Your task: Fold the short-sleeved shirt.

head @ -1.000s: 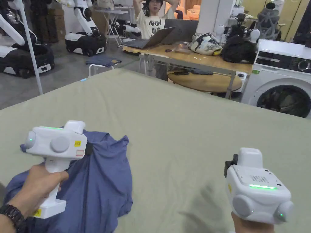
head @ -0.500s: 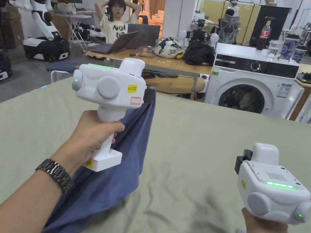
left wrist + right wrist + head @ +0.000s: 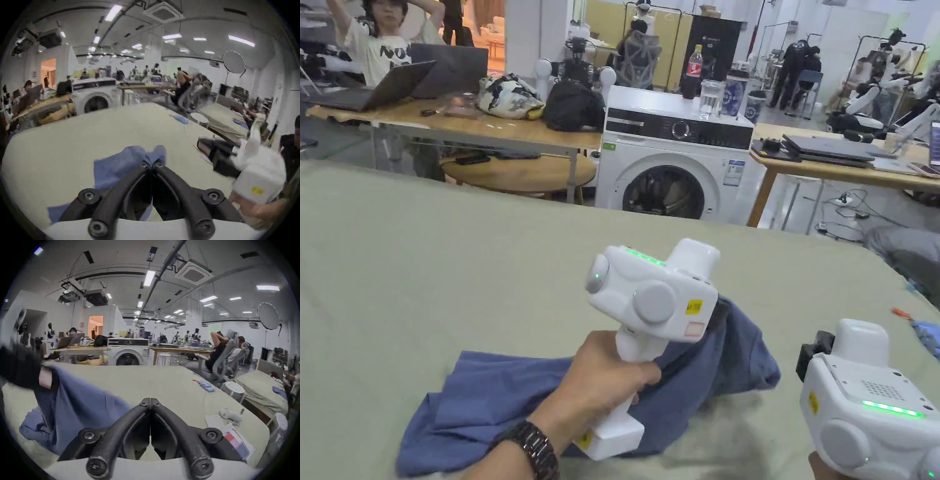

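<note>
Your left gripper (image 3: 151, 164) pinches the limp blue cotton short-sleeved shirt (image 3: 506, 400); your right gripper's (image 3: 150, 402) fingers are closed empty; grab its hem.

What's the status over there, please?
Left hand-held gripper shut on blue shirt, lifting one end. Right hand-held gripper shut, empty. Shirt bunched on table, unfolded.

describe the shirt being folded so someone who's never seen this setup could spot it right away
Start from the wide olive-green table in front of the white washing machine. Near its front edge lies the crumpled blue shirt, one end pinched in the left gripper. It is the largest cloth on that surface, far bigger than the small blue items at the right edge.
</note>
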Available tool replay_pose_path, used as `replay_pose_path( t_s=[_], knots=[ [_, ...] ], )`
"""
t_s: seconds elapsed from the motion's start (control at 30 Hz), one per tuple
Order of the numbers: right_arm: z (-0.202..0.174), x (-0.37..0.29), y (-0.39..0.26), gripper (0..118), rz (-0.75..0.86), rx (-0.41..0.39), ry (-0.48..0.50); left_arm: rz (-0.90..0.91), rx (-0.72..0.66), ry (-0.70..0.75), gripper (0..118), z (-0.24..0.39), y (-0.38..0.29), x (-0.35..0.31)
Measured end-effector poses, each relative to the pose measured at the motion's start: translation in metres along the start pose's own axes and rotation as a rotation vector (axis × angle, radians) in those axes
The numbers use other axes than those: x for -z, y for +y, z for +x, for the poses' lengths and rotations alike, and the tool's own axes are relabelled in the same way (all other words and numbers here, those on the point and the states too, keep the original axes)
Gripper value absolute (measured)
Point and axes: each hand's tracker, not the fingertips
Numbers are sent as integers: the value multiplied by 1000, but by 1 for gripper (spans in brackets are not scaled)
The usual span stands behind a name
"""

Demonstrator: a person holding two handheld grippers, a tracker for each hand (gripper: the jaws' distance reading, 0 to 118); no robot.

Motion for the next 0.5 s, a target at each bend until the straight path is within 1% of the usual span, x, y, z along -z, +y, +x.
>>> replay_pose_path(
  t_s=[0.1,0.2,0.23,0.27,0.3,0.33,0.4,0.43,0.5],
  knots=[
    [15,-3,-9,0,-25,6,-24,-72,-2,-35,0,13,-36,25],
    [21,-1,-19,0,-52,16,-31,-126,6,-54,0,20,-60,37],
    [21,-1,-21,0,-59,20,-30,-143,0,-57,5,19,-65,39],
    [20,-1,-23,0,-66,23,-28,-150,-20,-62,27,16,-70,39],
    [18,-12,-14,0,-70,24,-24,-156,-37,-66,44,13,-72,36],
    [16,-14,-14,0,-75,24,-16,-156,-55,-64,51,11,-72,32],
    [9,-16,-13,0,-78,22,0,-83,-96,-34,51,0,-72,11],
    [9,-5,-16,0,-79,22,12,-42,-118,-24,51,-7,-72,-1],
    [1,-5,-11,0,-74,22,36,39,-189,15,51,-22,-74,-25]
  ],
)
